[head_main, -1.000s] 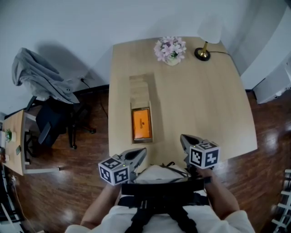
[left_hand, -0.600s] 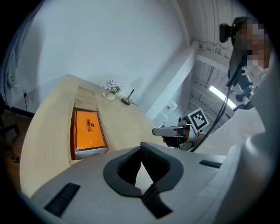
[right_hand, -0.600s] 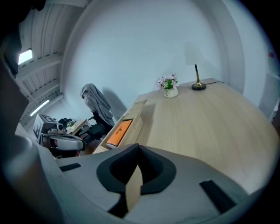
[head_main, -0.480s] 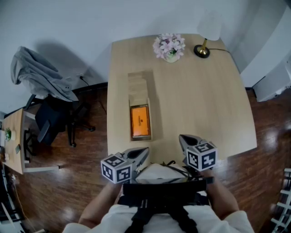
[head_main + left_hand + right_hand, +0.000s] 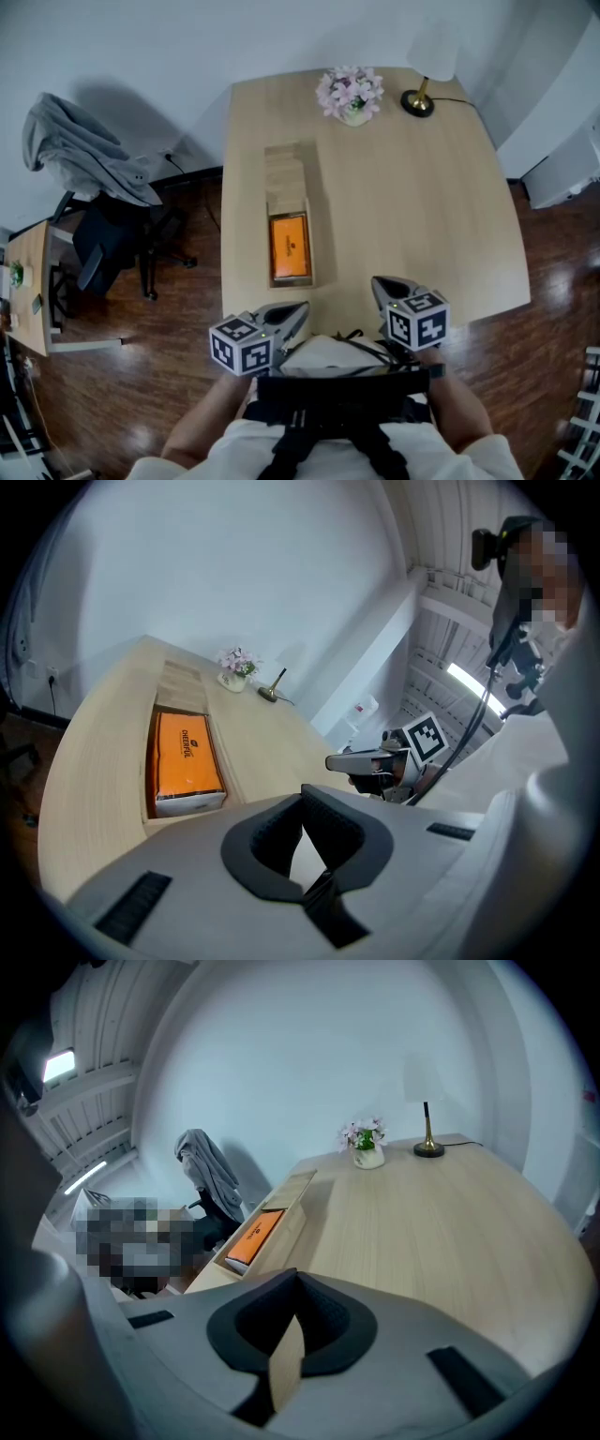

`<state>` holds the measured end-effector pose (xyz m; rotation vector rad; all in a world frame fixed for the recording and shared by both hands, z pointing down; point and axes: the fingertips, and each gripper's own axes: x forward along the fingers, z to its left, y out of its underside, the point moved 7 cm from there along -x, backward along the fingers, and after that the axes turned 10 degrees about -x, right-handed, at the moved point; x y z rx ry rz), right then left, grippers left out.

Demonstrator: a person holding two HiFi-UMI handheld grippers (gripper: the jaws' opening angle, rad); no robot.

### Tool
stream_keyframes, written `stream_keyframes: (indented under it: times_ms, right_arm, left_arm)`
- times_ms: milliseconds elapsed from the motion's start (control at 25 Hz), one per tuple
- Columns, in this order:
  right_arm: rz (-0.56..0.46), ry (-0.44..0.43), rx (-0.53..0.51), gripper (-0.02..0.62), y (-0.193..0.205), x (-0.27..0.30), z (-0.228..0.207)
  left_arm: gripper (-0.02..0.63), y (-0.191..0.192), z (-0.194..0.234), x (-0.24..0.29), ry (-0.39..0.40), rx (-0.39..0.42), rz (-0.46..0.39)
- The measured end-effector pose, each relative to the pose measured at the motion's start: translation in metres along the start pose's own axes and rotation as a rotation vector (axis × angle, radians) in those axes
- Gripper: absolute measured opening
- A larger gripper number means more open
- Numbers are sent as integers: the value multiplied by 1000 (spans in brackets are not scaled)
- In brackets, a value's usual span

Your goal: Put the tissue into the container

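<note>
1. The bench (image 5: 422, 206) carries a long wooden container (image 5: 287, 169) on its left half, lying lengthwise away from the person.
2. An orange tissue pack (image 5: 291, 248) lies flat in the container's near end, its long axis running along the container. I judge it already inside.
3. The left gripper (image 5: 302, 307) is the nearer one. The pack sits just ahead of its tip, slightly left of its line of aim, while the right gripper (image 5: 377, 283) stands well off to the pack's right.
4. Both grippers hover at the bench's near edge, close to the body and tipped downward. Their jaws are pressed together and empty (each gripper view shows the pads meeting).
</note>
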<state>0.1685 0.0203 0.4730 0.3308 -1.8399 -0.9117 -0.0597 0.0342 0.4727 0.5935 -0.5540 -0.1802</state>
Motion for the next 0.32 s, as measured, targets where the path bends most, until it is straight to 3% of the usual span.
stream_keyframes:
  times_ms: [320]
  right_arm:
    - [4, -1, -9, 3, -4, 1, 0]
  left_arm:
    - [2, -1, 0, 0, 2, -1, 6]
